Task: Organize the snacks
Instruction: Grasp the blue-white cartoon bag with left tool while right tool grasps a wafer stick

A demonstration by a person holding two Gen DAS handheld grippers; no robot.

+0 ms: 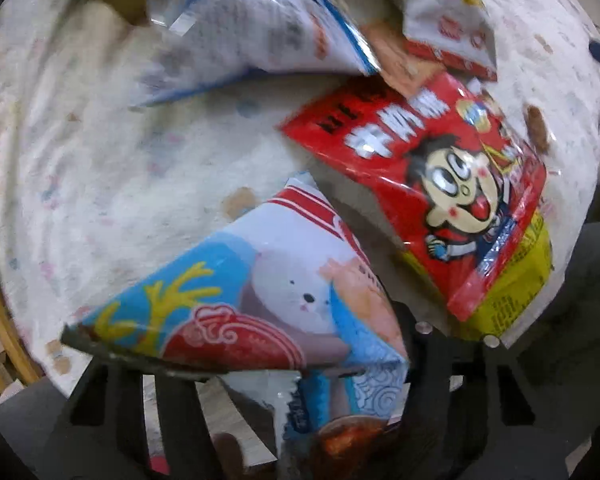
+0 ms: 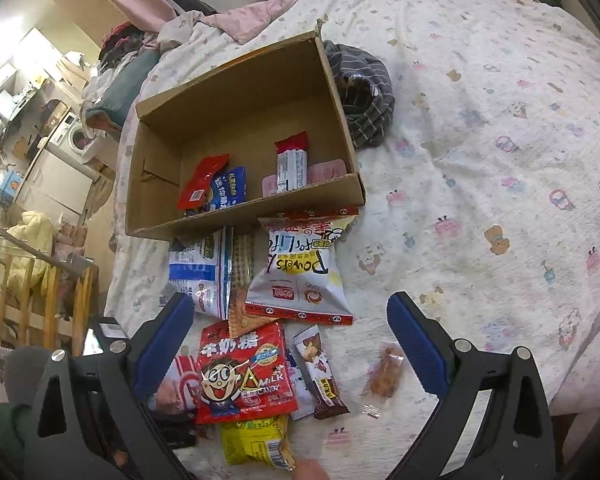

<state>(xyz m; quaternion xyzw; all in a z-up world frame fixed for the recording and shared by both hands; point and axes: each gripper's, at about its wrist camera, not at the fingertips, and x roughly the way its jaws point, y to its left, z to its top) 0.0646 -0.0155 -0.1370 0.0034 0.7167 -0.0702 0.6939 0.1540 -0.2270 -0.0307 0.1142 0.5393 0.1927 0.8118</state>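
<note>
In the left wrist view my left gripper (image 1: 260, 344) points down with a blue-and-white rabbit snack bag (image 1: 268, 292) pinched between its black fingers; the bag crumples at the right finger. Beside it lie a red milk candy bag (image 1: 440, 184) on a yellow bag (image 1: 516, 280), and a blue-and-white bag (image 1: 260, 28). In the right wrist view my right gripper (image 2: 290, 340) hangs open above the pile, its blue pads (image 2: 164, 340) wide apart over the red milk candy bag (image 2: 240, 372). An open cardboard box (image 2: 240, 216) beyond holds several packets.
On the patterned bedsheet (image 2: 480, 160) lie a white Dowels bag (image 2: 300, 276), a chocolate bar (image 2: 320, 372), a small orange candy (image 2: 386, 372) and a yellow bag (image 2: 256, 440). A grey striped cloth (image 2: 364, 96) lies right of the box. The bed edge and a wooden rail (image 2: 32, 300) are left.
</note>
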